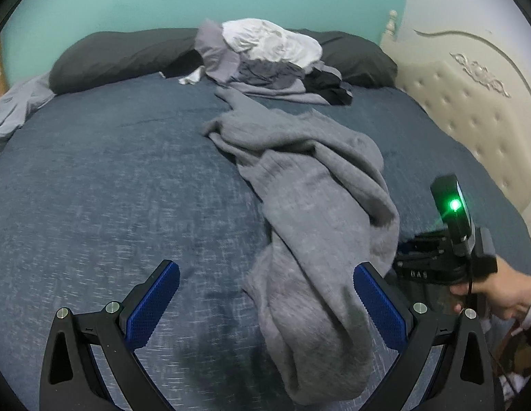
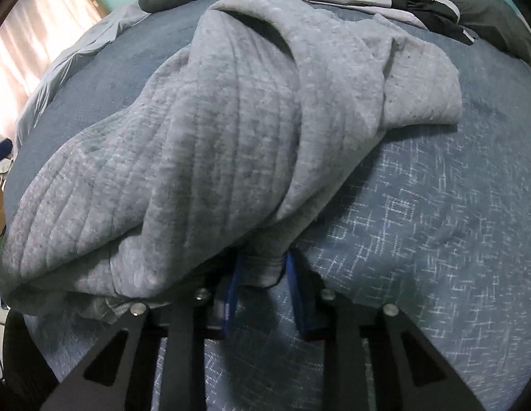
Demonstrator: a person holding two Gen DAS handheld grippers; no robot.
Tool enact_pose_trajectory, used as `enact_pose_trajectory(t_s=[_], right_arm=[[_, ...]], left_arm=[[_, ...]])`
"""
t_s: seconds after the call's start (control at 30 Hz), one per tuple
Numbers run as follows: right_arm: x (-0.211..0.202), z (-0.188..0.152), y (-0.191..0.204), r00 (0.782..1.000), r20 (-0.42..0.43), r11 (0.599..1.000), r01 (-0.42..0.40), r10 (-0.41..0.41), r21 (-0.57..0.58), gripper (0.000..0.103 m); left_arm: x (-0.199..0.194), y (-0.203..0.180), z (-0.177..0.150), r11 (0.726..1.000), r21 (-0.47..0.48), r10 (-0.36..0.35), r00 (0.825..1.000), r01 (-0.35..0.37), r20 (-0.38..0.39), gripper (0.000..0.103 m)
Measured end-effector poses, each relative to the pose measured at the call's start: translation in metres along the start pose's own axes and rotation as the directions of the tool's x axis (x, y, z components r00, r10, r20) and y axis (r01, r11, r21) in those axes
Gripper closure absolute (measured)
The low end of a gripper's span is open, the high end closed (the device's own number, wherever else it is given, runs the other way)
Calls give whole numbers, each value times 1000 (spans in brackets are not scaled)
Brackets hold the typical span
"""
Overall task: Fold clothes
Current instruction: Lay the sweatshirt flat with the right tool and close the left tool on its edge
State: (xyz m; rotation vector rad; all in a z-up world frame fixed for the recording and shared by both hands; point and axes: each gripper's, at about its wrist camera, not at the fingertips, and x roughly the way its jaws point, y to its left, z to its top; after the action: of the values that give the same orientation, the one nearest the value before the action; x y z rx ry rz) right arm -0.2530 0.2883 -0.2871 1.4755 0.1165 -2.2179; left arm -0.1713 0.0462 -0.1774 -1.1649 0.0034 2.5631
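Note:
A crumpled grey knit garment [image 1: 310, 205] lies in a long heap on the dark blue bed cover [image 1: 111, 188]. My left gripper [image 1: 269, 304] hovers open over the cover, and the garment's near end lies between its blue pads [image 1: 156, 304] without touching them. In the right wrist view the garment [image 2: 210, 144] fills the frame. My right gripper [image 2: 263, 281] is shut on a fold of its near edge. From the left wrist view, a hand [image 1: 498, 291] holds the right tool's black housing [image 1: 436, 263] beside the garment. Its fingertips are hidden behind the cloth.
A pile of white, grey and black clothes [image 1: 265, 58] sits at the far side against dark pillows [image 1: 121, 54]. A cream tufted headboard [image 1: 471, 102] borders the right. A pale grey sheet [image 1: 15, 109] hangs off the left edge. Curtains [image 2: 36, 34] show at left.

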Motion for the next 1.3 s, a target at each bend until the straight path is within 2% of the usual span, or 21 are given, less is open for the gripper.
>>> enact_pose_trajectory(t_s=[0.07,0.2,0.6,0.67,0.73,0.87,0.9,0.93,0.97,1.03,1.23,1.3], right_arm=[[-2,0,-1,1000,6,1000,-8,8,2,86],[-4,0,-4,1000,8,1000,-15,15,11,88],[-10,1,-14,999,12,999,-34,33,30,90],[-11,1,-15,999,15,999,-37,36,29,90],[-13,1,-16,999,17,999,-39,38,30,90],[-17,2,-18,999,19,999,-40,40,28,90],[-17,3,-18,999,19,999,-40,39,28,90],[-18,3,-19,999,19,999,-40,39,28,90],[-18,3,-19,999,19,999,-40,39,29,90],[-20,4,-20,999,19,999,-41,40,30,90],[-25,5,-23,999,22,998,-47,46,33,90],[-27,6,-24,999,24,998,-49,49,35,90]], left_arm=[[5,-3,-5,1000,2,-13,1000,13,-10,0],[15,-7,-12,999,-6,-36,999,36,-37,0],[36,-8,-15,998,-44,-51,996,48,-68,0],[38,-7,-16,998,-50,-50,996,47,-73,10],[41,-6,-18,997,-55,-50,995,45,-81,13],[45,-7,-21,997,-49,-58,994,54,-94,31],[47,-7,-21,997,-53,-65,993,60,-102,33],[49,-7,-21,996,-58,-73,991,67,-112,37],[50,-7,-22,995,-61,-80,990,74,-118,48],[52,-7,-23,994,-67,-95,987,87,-129,60],[55,-8,-23,988,-87,-140,980,128,-140,73],[56,-8,-23,987,-91,-145,979,133,-144,81]])
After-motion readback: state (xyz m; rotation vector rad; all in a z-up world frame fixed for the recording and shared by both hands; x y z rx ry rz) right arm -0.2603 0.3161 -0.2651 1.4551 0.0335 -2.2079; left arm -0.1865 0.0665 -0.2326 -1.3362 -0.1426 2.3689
